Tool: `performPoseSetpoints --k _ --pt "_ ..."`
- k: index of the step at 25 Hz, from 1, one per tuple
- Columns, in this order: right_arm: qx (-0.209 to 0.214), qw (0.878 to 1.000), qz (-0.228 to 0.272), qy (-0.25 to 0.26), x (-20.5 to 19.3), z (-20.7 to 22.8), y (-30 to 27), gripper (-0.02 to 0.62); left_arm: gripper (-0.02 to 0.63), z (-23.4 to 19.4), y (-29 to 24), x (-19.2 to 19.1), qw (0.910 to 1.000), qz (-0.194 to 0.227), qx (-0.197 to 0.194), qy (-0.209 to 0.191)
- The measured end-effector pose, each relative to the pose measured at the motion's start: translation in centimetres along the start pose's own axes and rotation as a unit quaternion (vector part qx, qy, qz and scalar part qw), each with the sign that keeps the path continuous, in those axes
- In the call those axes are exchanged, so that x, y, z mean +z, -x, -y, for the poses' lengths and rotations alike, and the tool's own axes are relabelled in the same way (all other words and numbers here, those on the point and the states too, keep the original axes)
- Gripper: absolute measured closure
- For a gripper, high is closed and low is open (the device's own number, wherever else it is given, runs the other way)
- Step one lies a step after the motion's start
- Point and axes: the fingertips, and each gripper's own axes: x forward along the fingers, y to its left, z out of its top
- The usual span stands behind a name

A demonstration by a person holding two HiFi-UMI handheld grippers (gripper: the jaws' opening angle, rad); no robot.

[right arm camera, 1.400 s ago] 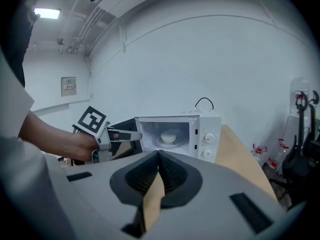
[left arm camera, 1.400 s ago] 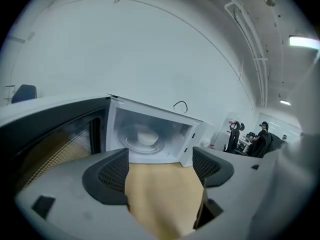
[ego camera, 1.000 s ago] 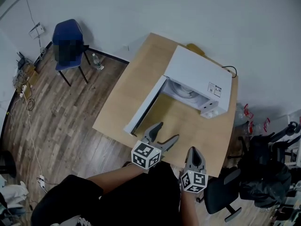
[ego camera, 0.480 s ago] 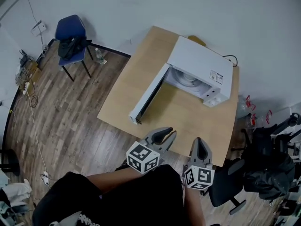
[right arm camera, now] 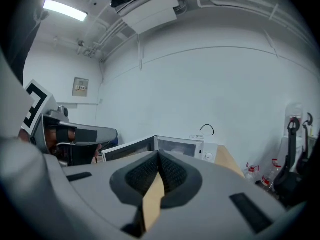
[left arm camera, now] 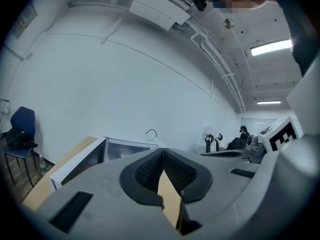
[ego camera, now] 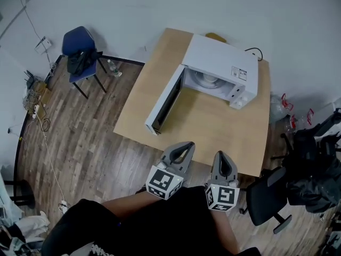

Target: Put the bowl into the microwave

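Observation:
The white microwave (ego camera: 221,68) stands at the far side of the wooden table (ego camera: 213,127), its door (ego camera: 167,101) swung wide open to the left. Inside the cavity shows a pale round thing (ego camera: 206,80), apparently the bowl. Both grippers hang off the table's near edge, close to my body and well short of the microwave. My left gripper (ego camera: 186,145) has just been closing and its jaws now meet with nothing between them (left arm camera: 162,153). The right gripper (ego camera: 221,154) is likewise shut and empty (right arm camera: 158,155), pointing at the microwave (right arm camera: 182,146).
A blue chair (ego camera: 80,52) with dark clothing on it stands at the back left on the wood floor. A black office chair (ego camera: 266,196) and dark bags (ego camera: 314,169) crowd the right side. A cord (ego camera: 254,51) runs behind the microwave.
The left jaws went from wide open to closed. Both grippers drew back from over the table's near edge toward my body.

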Motion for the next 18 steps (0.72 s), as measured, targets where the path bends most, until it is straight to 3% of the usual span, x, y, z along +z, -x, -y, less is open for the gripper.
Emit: performPoseSetpoints --k 18 --pt "-0.001 1.000 0.025 0.011 1.5 0.9 0.2 0.535 0.592 -0.2 0.2 0.3 0.9994 -0.001 0.031 -0.017"
